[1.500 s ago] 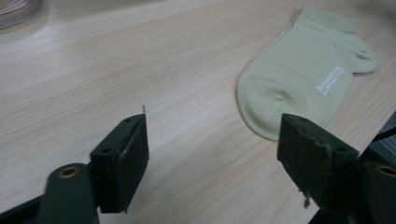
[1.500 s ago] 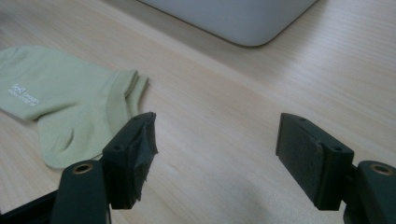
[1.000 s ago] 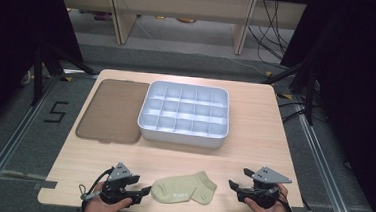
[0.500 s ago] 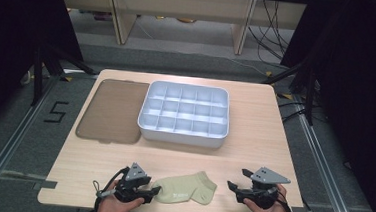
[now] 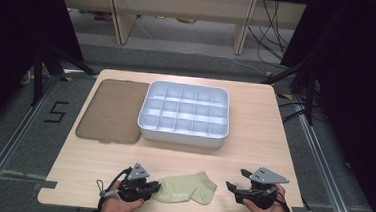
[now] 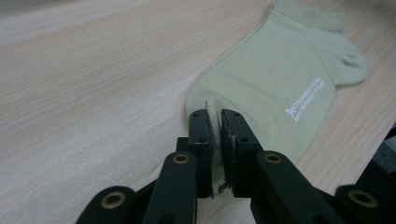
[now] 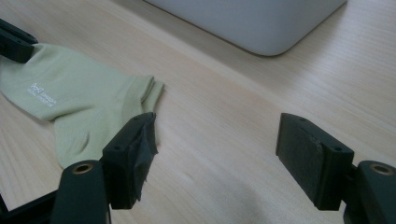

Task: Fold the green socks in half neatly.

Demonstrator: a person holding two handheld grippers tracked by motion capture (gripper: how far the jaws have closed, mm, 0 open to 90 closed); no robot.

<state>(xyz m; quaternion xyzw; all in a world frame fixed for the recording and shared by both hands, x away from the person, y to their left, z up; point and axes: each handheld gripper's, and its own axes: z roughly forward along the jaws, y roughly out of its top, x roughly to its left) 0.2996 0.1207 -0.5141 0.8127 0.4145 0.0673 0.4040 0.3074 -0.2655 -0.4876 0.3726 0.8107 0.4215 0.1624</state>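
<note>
- Sock (image 5: 186,188), pale green, lies flat at the lower middle of the high view, near the table's (image 5: 256,106) front edge, between the two grippers
- Its long axis runs left to right across the frame: toe end toward the lower left, cuff and heel toward the right
- Left gripper (image 5: 151,188) touches the sock's toe end; in the left gripper view its jaws have just been closing and now pinch a fold of toe fabric (image 6: 212,116) between the pads, the rest of the sock stretching away to the upper right of that frame
- Right gripper (image 5: 232,187) rests apart from the cuff, at the lower right of the high view; its jaws stand wide with nothing between them, bare wood showing in the gap (image 7: 215,140)
- From the right gripper the cuff (image 7: 152,91) lies off to the left of its jaws, so that hand is the nearer one for the free end
- Divided white tray (image 5: 184,114) and brown lid (image 5: 112,109) sit farther up the frame, well apart from the sock
</note>
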